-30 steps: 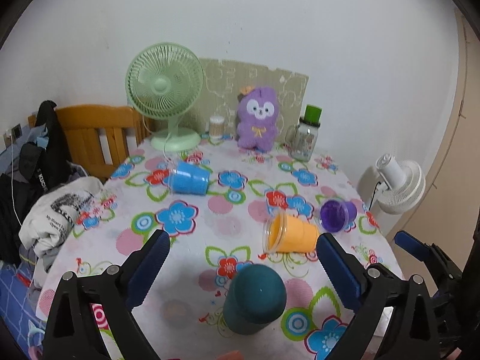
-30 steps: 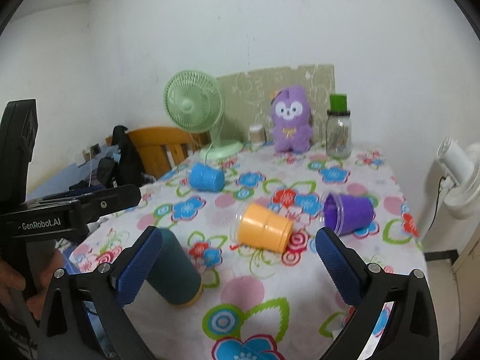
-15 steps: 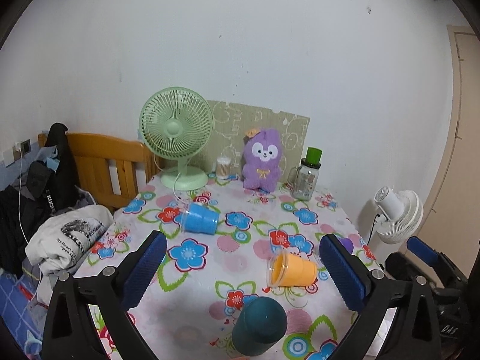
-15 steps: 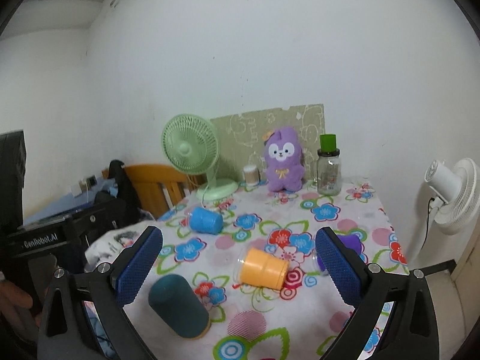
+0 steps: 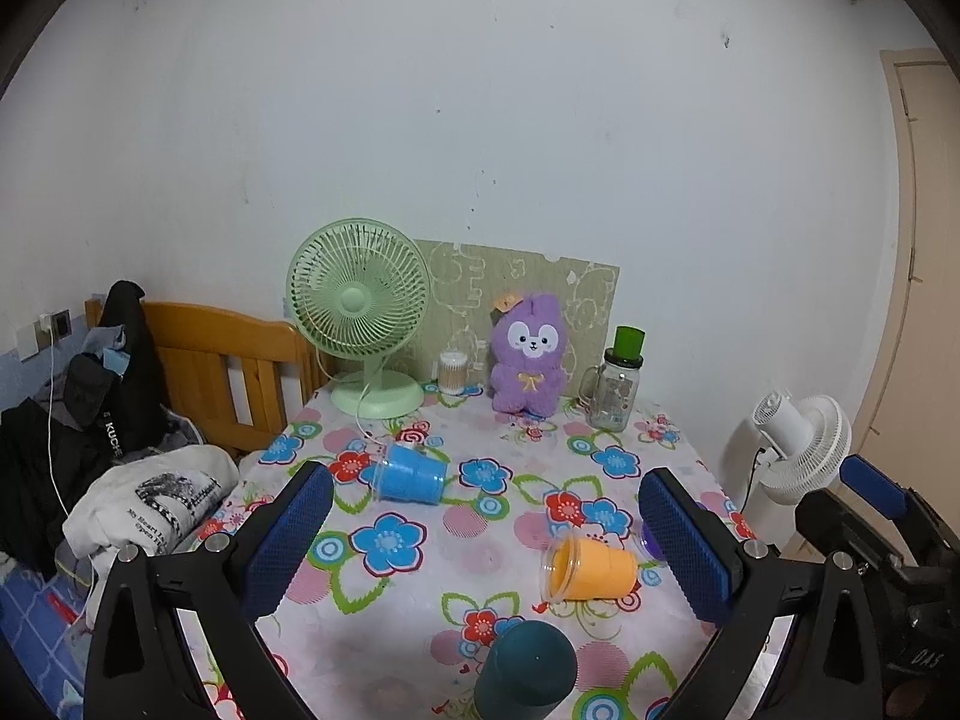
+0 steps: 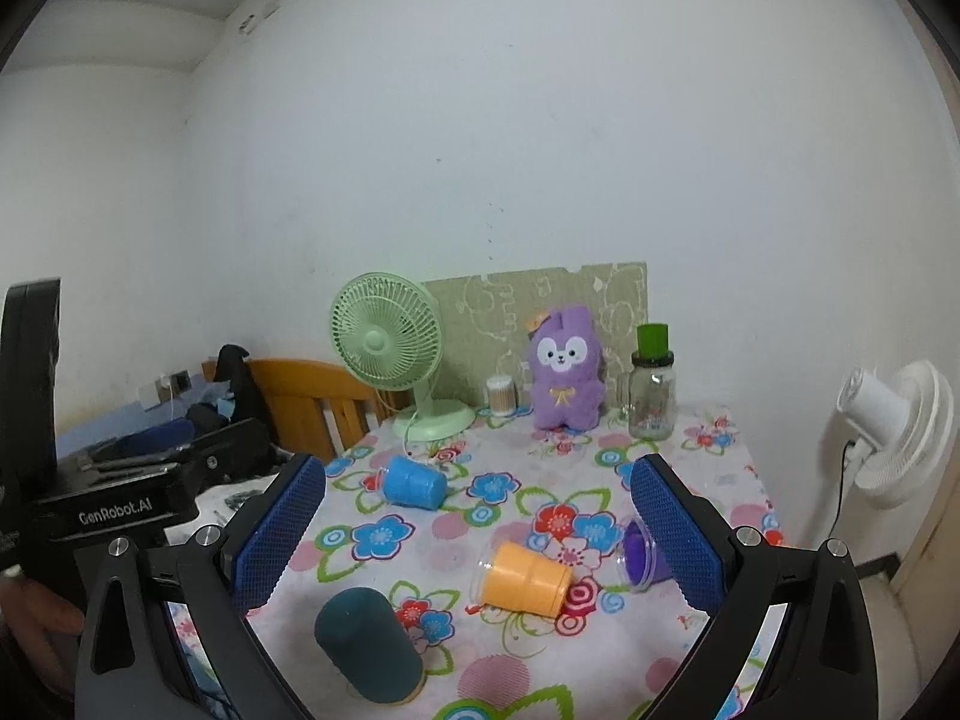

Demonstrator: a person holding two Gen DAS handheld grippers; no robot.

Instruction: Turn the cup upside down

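Below both spread grippers, left gripper (image 5: 486,546) and right gripper (image 6: 477,540), lies the teal cup (image 6: 369,645).

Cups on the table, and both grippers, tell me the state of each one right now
dark teal cup: upside down, base up
orange cup: on its side
blue cup: on its side
purple cup: on its side, partly hidden by a finger
left gripper: open, empty
right gripper: open, empty
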